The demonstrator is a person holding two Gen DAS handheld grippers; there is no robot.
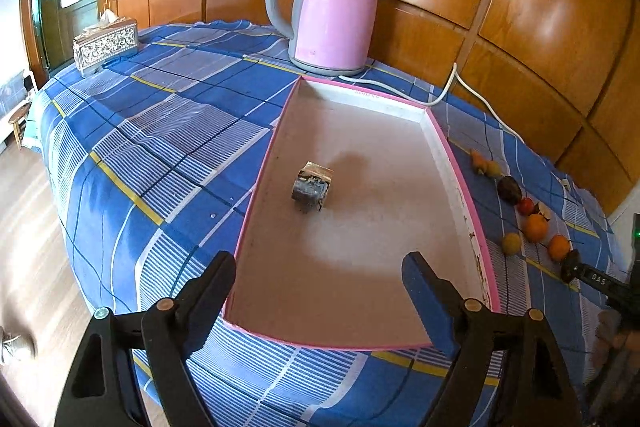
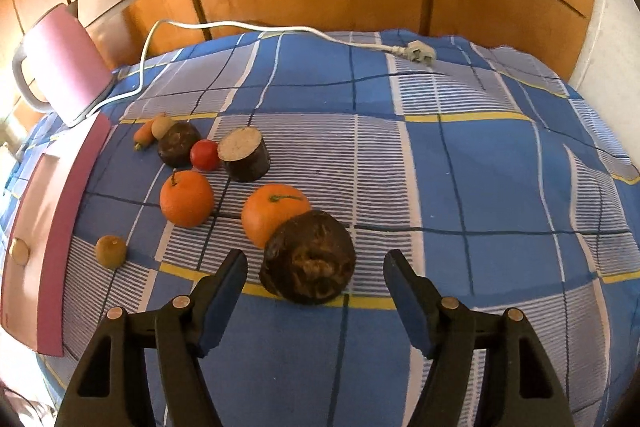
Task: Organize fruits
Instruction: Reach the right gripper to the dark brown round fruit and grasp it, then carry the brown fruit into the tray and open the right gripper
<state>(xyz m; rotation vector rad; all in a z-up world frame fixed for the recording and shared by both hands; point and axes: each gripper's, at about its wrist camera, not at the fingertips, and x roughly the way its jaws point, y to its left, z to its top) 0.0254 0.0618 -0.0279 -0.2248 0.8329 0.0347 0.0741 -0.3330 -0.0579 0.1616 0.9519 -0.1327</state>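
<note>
A shallow pink-rimmed box lies on the blue checked cloth; a small grey-blue block sits inside it. My left gripper is open and empty over the box's near end. Fruits lie right of the box: two oranges, a dark round fruit, a cut dark fruit, a red tomato, another dark fruit, a small brownish fruit. My right gripper is open, its fingers either side of the near dark fruit, not touching it.
A pink kettle stands behind the box, its white cord and plug lying across the cloth. A silver tissue box sits at the far left. Wooden panels back the table. The right gripper shows in the left wrist view.
</note>
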